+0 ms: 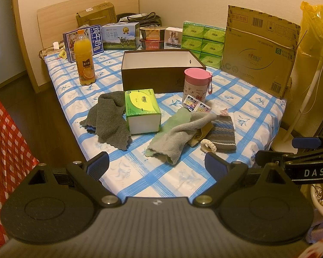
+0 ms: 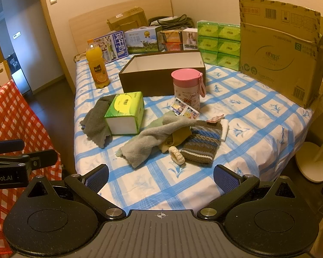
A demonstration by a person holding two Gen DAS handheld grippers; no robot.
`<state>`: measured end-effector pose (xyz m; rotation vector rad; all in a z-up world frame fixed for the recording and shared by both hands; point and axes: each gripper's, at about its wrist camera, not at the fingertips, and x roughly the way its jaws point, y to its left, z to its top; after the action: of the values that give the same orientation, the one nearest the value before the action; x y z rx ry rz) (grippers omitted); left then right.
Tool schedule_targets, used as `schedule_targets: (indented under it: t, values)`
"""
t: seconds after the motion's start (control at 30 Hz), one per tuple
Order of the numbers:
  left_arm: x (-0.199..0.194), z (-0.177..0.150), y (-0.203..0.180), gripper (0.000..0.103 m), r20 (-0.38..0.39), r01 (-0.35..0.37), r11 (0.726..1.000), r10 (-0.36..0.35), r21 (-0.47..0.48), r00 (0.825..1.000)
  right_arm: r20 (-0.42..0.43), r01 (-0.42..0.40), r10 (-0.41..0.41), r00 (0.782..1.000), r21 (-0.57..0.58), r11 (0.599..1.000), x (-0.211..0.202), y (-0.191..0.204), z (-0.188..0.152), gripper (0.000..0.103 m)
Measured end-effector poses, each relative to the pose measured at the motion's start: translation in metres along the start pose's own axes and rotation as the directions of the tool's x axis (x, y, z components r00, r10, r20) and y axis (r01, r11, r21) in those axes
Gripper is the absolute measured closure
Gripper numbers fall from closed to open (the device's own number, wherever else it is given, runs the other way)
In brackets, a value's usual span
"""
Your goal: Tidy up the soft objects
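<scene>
On the blue-checked table lie a dark grey towel, a light grey and green cloth, a striped knit hat, a yellow cloth and a white scrunchie. A green tissue pack stands between the towel and the cloth. Behind them sits an open brown box, empty inside. My left gripper and right gripper hover open at the table's near edge, holding nothing.
An orange juice bottle stands at the left. A pink-lidded cup with small cards stands in front of the box. Milk cartons, green tissue packs and a big cardboard box line the back and right.
</scene>
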<state>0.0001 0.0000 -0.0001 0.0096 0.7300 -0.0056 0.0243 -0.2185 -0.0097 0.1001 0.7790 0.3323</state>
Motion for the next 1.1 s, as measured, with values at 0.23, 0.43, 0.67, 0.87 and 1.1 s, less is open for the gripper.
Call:
schedule_targets:
  t: [0.23,0.43,0.67,0.87,1.1]
  values:
    - [0.0,0.0,0.0,0.008,0.0,-0.001,1.0,0.001,0.001,1.0,-0.001,0.0,0.0,1.0,0.0,1.0,0.001,0.0,-0.001,0.0]
    - [-0.001,0.01,-0.005,0.008,-0.001,-0.001,1.0,0.001,0.0,1.0,-0.001,0.0,0.0,1.0,0.001,1.0,0.002,0.0,-0.001,0.0]
    - [-0.001,0.011,-0.006,0.008,-0.001,0.0,1.0,0.0,0.0,1.0,-0.001,0.0,0.0,1.0,0.001,1.0,0.003,0.0,-0.001,0.0]
    - [-0.001,0.012,-0.007,0.008,-0.003,-0.001,1.0,0.001,-0.001,1.0,-0.003,0.0,0.0,1.0,0.002,1.0,0.005,-0.001,-0.001,0.0]
    - [0.017,-0.004,0.005,0.008,-0.006,-0.012,1.0,0.012,-0.006,1.0,-0.004,0.002,-0.002,1.0,0.007,1.0,0.006,-0.002,0.003,0.0]
